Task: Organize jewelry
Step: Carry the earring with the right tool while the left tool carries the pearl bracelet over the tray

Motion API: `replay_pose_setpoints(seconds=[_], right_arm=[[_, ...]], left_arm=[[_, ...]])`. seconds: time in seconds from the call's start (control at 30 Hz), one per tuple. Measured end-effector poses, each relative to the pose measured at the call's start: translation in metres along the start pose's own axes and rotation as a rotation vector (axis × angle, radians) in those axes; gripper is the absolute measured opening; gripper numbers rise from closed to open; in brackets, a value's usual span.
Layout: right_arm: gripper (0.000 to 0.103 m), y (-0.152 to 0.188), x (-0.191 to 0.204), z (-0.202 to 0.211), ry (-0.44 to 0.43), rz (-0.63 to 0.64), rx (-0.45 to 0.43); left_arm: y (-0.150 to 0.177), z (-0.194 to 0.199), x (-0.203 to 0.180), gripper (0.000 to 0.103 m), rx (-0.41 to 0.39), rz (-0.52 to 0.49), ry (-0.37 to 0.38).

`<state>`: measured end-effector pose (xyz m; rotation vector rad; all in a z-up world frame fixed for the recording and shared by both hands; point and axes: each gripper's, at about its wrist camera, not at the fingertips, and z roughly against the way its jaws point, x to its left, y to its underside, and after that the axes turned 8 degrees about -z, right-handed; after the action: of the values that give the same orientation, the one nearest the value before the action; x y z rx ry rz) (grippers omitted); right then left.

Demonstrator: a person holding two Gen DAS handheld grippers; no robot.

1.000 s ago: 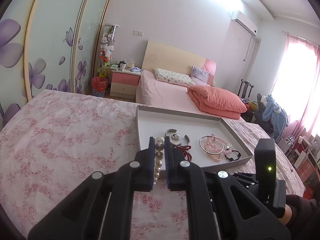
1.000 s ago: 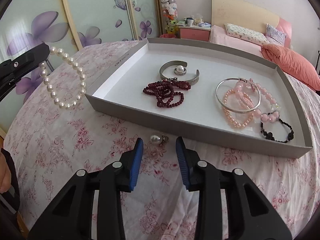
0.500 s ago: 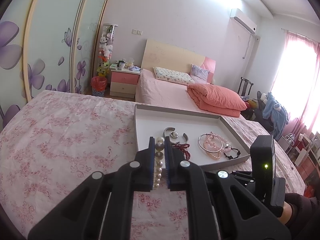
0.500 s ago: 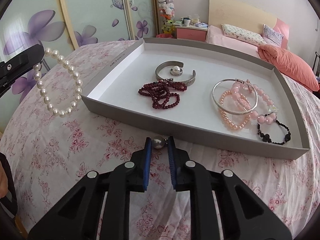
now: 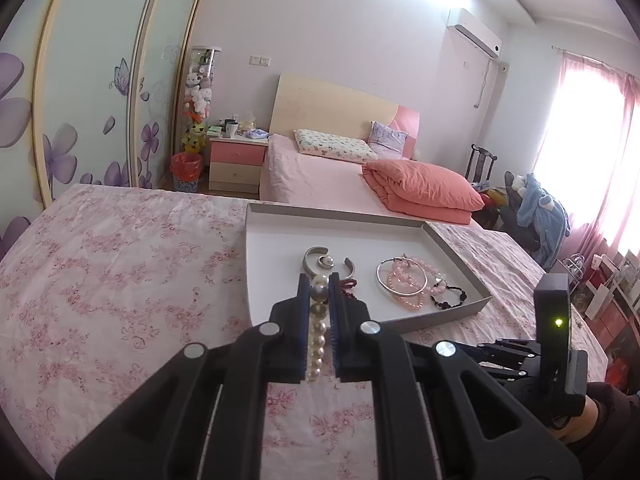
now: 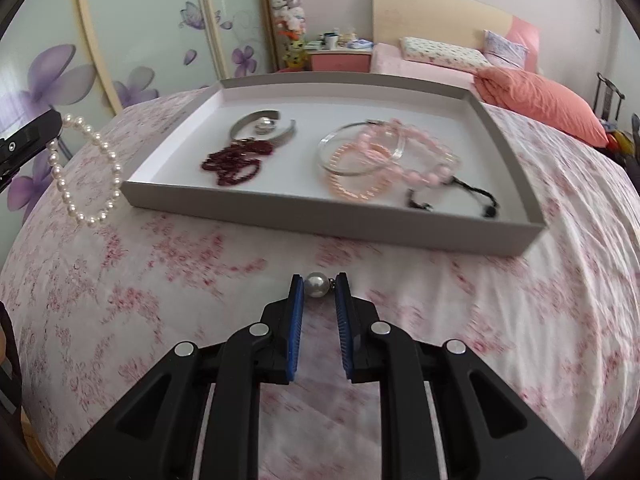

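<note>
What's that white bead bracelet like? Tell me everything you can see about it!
The pearl bracelet is a closed loop of round, glossy, cream-white beads that look like pearls, all about the same size. The left tool is shut on its top part, so the rest dangles freely in the air. It hangs over the pink flowered cloth, to the left of the grey tray and outside it. Nothing but the tool touches it.

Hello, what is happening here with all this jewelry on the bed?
A person is sorting jewelry into a grey tray on the floral bedspread, using two handheld tongs. The left tongs are shut on a white pearl bracelet, held beside the tray. The right tongs grip a single pearl earring just before it. Several bracelets already lie inside.
</note>
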<state>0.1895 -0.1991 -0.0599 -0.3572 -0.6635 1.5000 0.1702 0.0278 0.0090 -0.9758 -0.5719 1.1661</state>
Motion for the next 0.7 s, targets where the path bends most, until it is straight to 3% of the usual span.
replay_pose_setpoints(seconds=[0.27,0.7], right_arm=[[0.017,0.006,-0.030,0.024,0.014,-0.087,-0.064],[0.017,-0.002,-0.028,0.069,-0.030,-0.094,-0.248]], left_arm=[[0.001,0.000,-0.015,0.010,0.011,-0.017,-0.004],[-0.004,0.013,-0.034,0.010,-0.010,-0.051,-0.020]])
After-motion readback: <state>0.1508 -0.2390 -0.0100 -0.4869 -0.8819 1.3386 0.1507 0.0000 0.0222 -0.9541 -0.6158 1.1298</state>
